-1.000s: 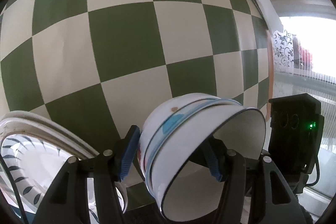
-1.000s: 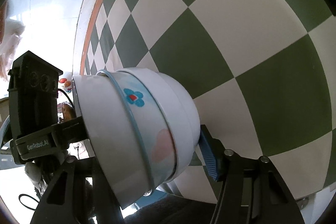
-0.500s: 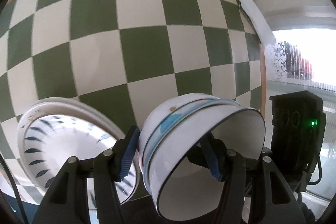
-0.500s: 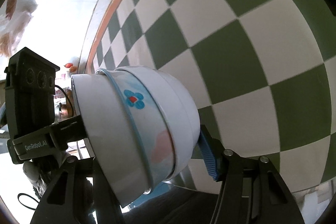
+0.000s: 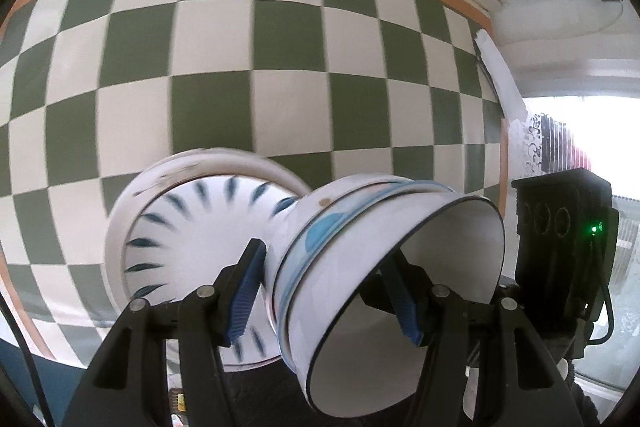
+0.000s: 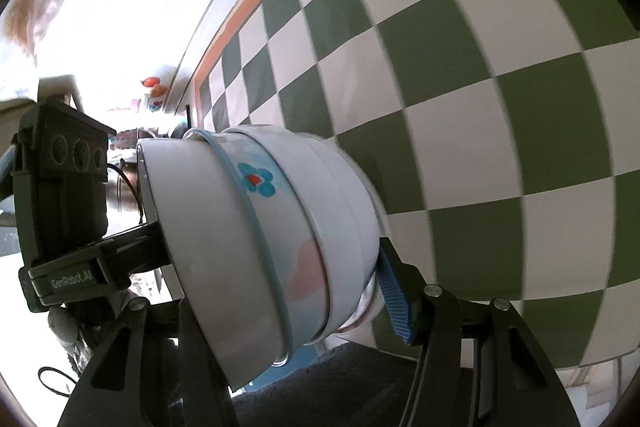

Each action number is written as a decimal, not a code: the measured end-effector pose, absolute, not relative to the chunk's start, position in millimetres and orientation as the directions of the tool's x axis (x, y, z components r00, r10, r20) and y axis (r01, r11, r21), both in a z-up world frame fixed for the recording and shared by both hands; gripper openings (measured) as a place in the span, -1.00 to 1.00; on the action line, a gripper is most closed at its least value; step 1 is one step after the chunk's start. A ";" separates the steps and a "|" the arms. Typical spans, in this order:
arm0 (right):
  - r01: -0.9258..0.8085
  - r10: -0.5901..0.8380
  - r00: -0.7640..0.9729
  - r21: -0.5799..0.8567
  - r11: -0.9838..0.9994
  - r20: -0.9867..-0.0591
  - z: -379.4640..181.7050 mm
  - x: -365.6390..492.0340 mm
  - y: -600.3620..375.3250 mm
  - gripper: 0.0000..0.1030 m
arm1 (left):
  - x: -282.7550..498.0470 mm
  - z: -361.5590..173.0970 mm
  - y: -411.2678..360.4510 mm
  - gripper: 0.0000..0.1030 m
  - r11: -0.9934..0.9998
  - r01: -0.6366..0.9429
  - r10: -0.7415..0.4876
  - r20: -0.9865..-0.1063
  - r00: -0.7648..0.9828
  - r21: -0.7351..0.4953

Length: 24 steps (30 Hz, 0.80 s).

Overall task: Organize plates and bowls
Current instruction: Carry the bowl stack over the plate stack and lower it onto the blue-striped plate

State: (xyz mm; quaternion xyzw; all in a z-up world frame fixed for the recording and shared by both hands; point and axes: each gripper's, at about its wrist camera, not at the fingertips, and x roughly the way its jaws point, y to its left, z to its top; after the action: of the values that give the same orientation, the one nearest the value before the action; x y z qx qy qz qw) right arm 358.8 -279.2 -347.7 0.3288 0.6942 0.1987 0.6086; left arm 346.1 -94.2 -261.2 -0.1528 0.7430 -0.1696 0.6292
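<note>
Checkered cloth [image 5: 248, 75]; both grippers clamp glossy nested bowls [image 5: 360, 267].

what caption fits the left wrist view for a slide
Left gripper clamps a tilted stack of nested bowls above a blue-flecked plate on a green checkered tablecloth.

The flat surface [image 5: 248, 75] wears a checkerboard of dark green and cream squares, edged by an orange band. A round white ceramic plate [image 5: 192, 227] carries a ring of dark blue dashes. The stack of white bowls [image 6: 280, 227] shows a thin light-blue rim line, a blue flower with a red centre and a pale pink patch. Both black claws have ribbed blue pads [image 5: 244, 291].
</note>
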 end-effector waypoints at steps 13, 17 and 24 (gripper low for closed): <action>0.188 0.680 -0.059 0.661 0.726 -0.730 -356.1 340.8 -210.9 0.11 | 332.1 -280.4 -30.9 0.08 0.892 -0.047 -0.451 -0.876 -0.171 -0.450; 0.182 0.671 -0.071 0.652 0.736 -0.738 -364.5 340.1 -202.1 0.10 | 330.1 -291.5 -23.4 0.08 0.891 -0.066 -0.453 -0.873 -0.178 -0.449; 0.181 0.668 -0.085 0.647 0.740 -0.740 -375.6 341.6 -194.6 0.10 | 330.3 -301.1 -19.1 0.08 0.892 -0.075 -0.452 -0.871 -0.193 -0.446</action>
State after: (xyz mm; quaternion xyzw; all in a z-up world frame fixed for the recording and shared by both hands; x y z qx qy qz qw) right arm 341.6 -194.6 -375.6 0.2995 0.7087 0.2005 0.6065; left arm 330.3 -19.1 -301.1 -0.1739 0.7568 -0.1540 0.6109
